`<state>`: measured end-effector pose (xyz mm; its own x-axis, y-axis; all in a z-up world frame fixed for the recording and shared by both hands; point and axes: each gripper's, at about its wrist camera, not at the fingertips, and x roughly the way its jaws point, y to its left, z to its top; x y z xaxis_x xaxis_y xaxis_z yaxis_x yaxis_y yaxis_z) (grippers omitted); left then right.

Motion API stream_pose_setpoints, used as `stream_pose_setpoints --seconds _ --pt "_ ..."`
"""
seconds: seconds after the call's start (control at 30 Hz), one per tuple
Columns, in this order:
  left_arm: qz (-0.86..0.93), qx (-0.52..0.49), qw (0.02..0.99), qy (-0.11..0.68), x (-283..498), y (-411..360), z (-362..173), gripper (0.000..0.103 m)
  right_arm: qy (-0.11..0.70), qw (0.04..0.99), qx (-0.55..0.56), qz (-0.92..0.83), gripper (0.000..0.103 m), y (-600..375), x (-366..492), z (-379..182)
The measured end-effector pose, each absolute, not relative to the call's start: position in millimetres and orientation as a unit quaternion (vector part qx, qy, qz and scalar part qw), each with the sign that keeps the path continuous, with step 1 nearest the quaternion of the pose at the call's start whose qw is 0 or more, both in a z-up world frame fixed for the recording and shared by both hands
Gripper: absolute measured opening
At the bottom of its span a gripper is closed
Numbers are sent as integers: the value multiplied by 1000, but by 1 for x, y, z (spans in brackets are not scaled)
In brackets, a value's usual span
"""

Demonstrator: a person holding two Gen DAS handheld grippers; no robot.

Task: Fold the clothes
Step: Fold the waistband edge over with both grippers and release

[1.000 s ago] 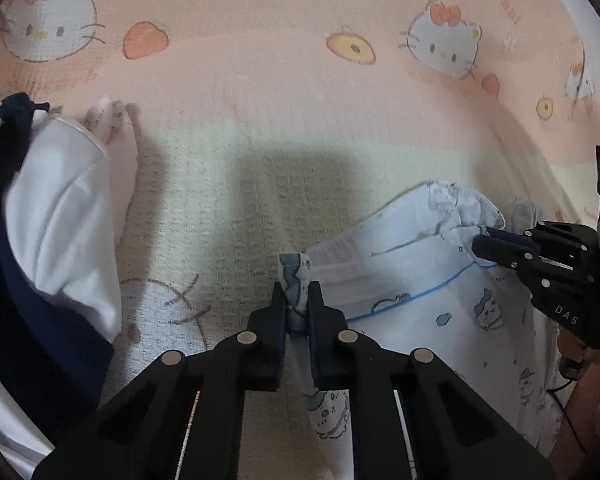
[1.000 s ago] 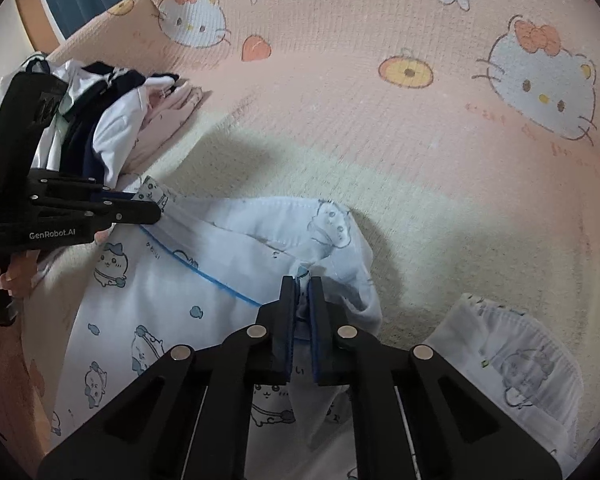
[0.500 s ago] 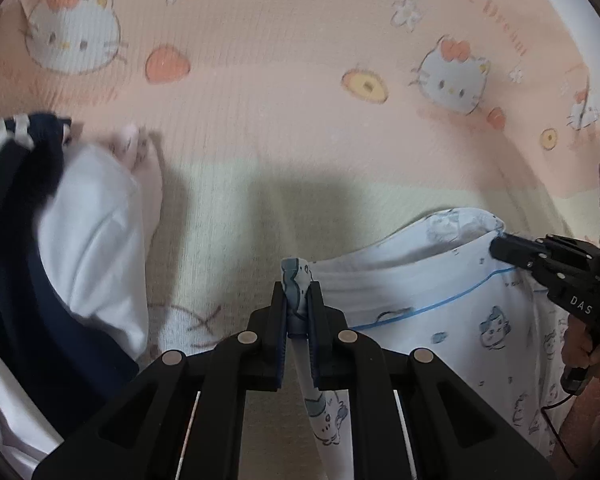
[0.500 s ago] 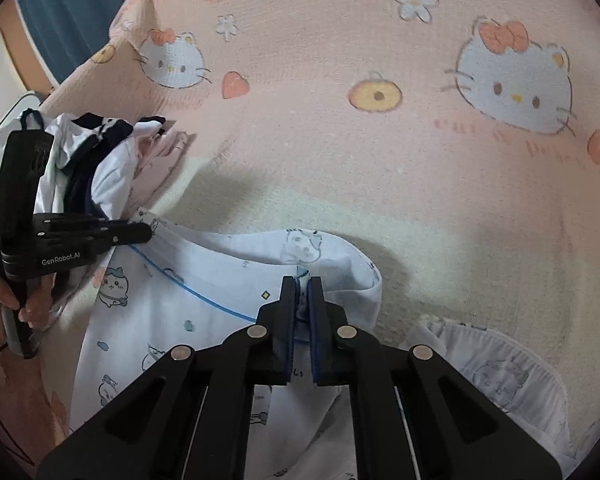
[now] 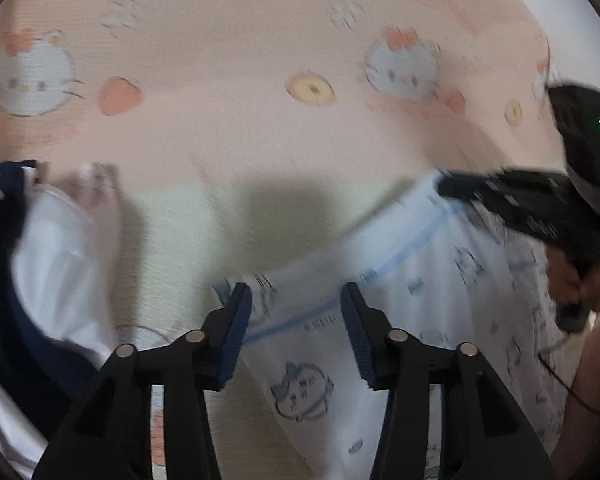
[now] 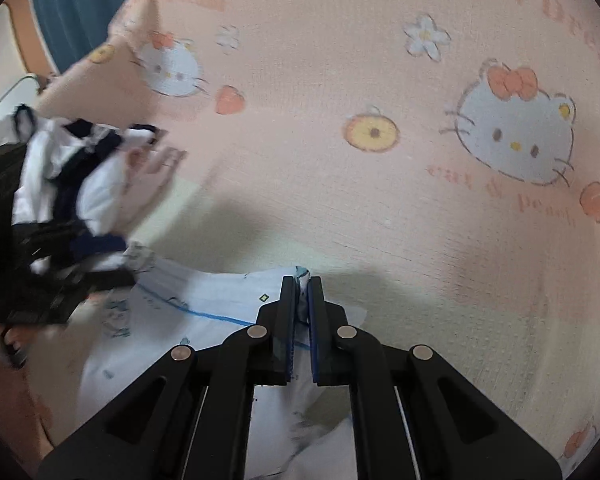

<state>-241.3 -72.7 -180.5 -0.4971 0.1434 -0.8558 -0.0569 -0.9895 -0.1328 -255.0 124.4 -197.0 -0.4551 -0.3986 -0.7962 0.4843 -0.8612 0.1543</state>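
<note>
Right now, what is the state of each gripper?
Left gripper: open, holding nothing.
Right gripper: closed on the printed garment.

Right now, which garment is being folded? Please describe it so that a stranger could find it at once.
Look at the pink cat-print blanket that covers the surface. At its near edge lies the pale blue garment, with the right gripper shut on its top edge. Unlike the navy-and-white pile to the left, it has small cartoon animals and a thin blue line.
</note>
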Motion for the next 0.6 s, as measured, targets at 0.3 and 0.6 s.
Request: stream_pose_setpoints --seconds 0.3,0.6 --pt "855 -516 -24 -49 -246 -92 -192 46 -31 245 477 -844 35 150 -268 -201" --pt "830 -549 6 -95 -244 -100 -206 15 -25 247 560 -790 46 151 -264 -229"
